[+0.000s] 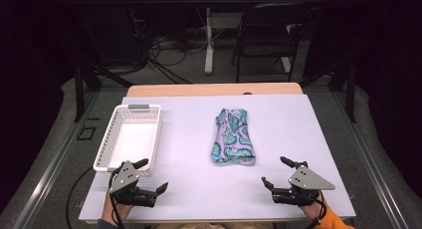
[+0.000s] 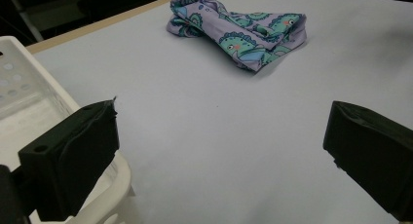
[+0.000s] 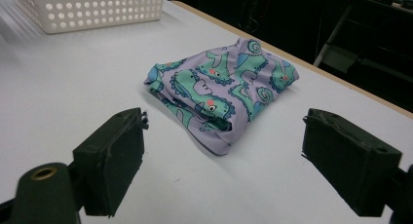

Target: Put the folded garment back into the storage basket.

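A folded lilac cloth with a teal seahorse print (image 1: pixel 233 136) lies on the white table, a little right of the middle. It also appears far ahead in the left gripper view (image 2: pixel 238 29) and close in front in the right gripper view (image 3: pixel 221 90). My left gripper (image 1: pixel 153 176) rests near the front left edge, open with nothing between its jaws. My right gripper (image 1: pixel 275 171) rests near the front right, also open and holding nothing, with its jaws aimed toward the cloth. Both are well apart from the cloth.
A white perforated plastic basket (image 1: pixel 112 139) stands at the table's left side, nothing inside it, just beyond my left gripper; its rim (image 2: pixel 109 195) touches the left jaw's side of that view. Past the far edge stand a dark chair (image 1: pixel 263 37) and cables on the floor.
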{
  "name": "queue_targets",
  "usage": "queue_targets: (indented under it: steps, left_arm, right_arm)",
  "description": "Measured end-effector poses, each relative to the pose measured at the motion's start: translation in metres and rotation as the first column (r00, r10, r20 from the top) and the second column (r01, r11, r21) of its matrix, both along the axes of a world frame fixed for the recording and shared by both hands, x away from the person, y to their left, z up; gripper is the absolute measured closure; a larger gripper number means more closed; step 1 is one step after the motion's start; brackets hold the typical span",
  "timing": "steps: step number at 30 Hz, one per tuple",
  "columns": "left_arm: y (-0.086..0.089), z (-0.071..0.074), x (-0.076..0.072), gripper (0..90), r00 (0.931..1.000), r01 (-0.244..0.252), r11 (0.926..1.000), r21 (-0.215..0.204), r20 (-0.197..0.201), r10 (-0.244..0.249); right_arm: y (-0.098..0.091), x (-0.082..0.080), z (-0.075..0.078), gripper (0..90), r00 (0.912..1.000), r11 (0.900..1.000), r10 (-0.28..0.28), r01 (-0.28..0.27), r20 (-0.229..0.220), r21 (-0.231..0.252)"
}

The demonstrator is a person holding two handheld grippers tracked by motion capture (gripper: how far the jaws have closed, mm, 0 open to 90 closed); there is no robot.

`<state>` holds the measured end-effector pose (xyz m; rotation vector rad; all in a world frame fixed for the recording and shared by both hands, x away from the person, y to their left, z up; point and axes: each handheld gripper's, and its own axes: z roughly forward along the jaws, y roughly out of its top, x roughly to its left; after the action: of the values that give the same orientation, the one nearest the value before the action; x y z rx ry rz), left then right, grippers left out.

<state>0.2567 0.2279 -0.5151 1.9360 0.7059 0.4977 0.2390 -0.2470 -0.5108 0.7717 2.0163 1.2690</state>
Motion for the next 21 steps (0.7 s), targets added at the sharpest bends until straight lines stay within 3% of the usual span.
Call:
queue_targets:
  steps: [2, 16, 21]
  left_arm:
    - [-0.001, 0.0, 0.001, 0.0, 0.9999, -0.013, 0.9997, 0.02, 0.001, 0.013]
    - [-0.015, 0.005, 0.001, 0.0, 0.9999, 0.012, 0.9998, 0.015, 0.004, -0.012]
    - [-0.019, 0.008, 0.002, 0.0, 0.9994, -0.036, 0.9987, 0.035, 0.001, 0.036]
  right_arm:
    - [0.0, 0.0, 0.0, 14.7, 1.0, 1.0, 0.0, 0.0, -0.001, 0.002]
    - [0.001, 0.0, -0.001, 14.7, 1.0, 1.0, 0.003, -0.003, -0.001, 0.001]
    - [0.001, 0.0, 0.0, 14.7, 1.0, 1.0, 0.009, -0.009, 0.0, -0.004]
